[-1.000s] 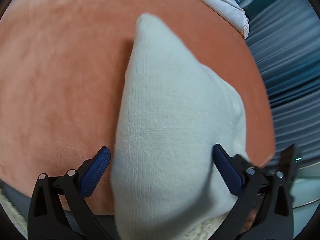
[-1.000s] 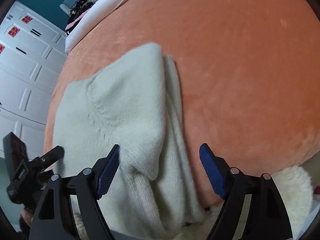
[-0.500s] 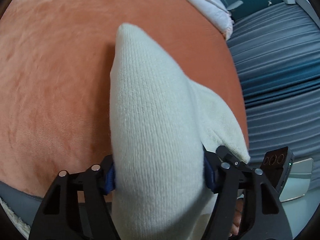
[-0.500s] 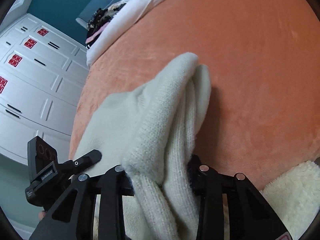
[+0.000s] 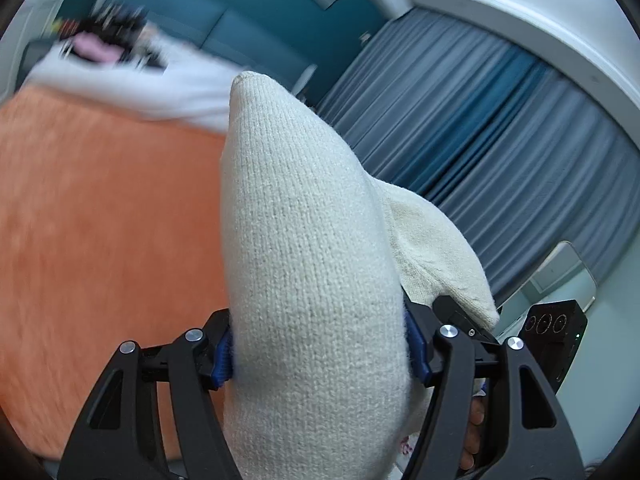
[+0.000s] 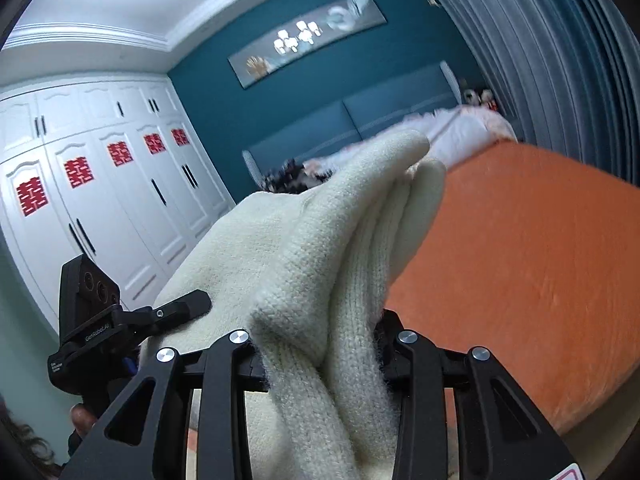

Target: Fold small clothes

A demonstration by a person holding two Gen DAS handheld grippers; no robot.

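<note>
A cream knitted garment (image 5: pixel 308 264) is lifted off the orange bed cover (image 5: pixel 100 220). My left gripper (image 5: pixel 320 350) is shut on a thick bunched fold of it, blue pads pressed into the knit on both sides. My right gripper (image 6: pixel 320 354) is shut on another bunched part of the same cream garment (image 6: pixel 332 240), with folds spilling forward over the jaws. The left gripper's body (image 6: pixel 120 320) shows at the left of the right wrist view, and the right gripper's body (image 5: pixel 554 340) at the right of the left wrist view. The garment's hanging lower part is hidden.
The orange bed cover (image 6: pixel 528 264) lies below and to the right. White bedding with dark and pink items (image 5: pixel 120 64) sits at the bed's head against a teal wall. Grey-blue curtains (image 5: pixel 500 140) hang on one side, white wardrobes (image 6: pixel 88 200) on the other.
Both grippers closed on the cream garment and rose high off the orange cover, tilting up so the walls, curtains and wardrobes came into view.
</note>
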